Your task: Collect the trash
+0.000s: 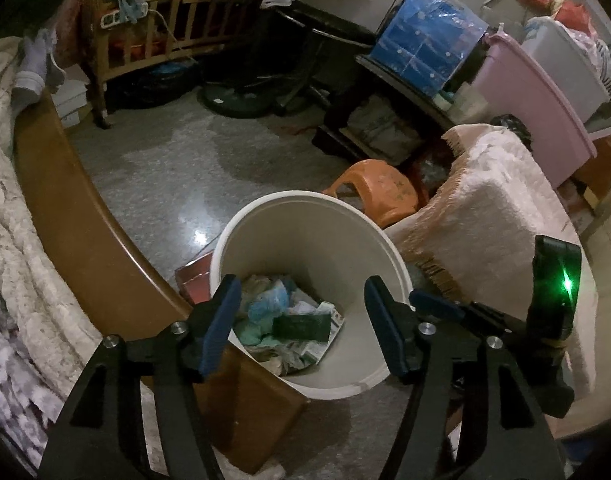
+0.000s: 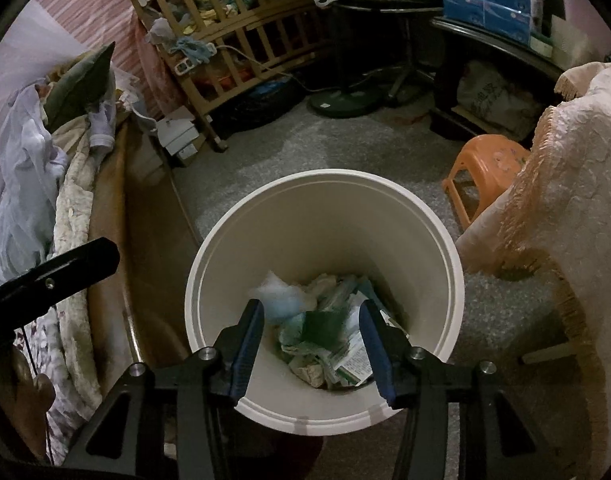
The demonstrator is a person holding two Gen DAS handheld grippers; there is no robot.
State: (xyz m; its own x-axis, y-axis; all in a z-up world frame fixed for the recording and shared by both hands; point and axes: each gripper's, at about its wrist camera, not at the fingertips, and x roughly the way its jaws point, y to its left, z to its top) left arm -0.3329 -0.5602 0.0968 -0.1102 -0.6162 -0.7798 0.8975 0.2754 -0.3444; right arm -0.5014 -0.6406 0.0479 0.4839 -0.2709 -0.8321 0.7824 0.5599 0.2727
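With both my left jaws (image 1: pixel 301 320) and right jaws (image 2: pixel 311 340) open and empty over the bin (image 2: pixel 325 216) on the floor, where the trash (image 2: pixel 325 344) lies, I should lift straight clear of its rim.

Cream bin (image 2: pixel 445 248), orange stool (image 2: pixel 481 160), blue-padded black tool (image 2: pixel 311 344), pink tub (image 1: pixel 533 96)

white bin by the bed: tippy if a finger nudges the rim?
Probably somewhat. The bin looks tall with thin plastic walls, and the trash only covers its bottom, so likely light. Its smooth base on the polished floor may slide before tipping.
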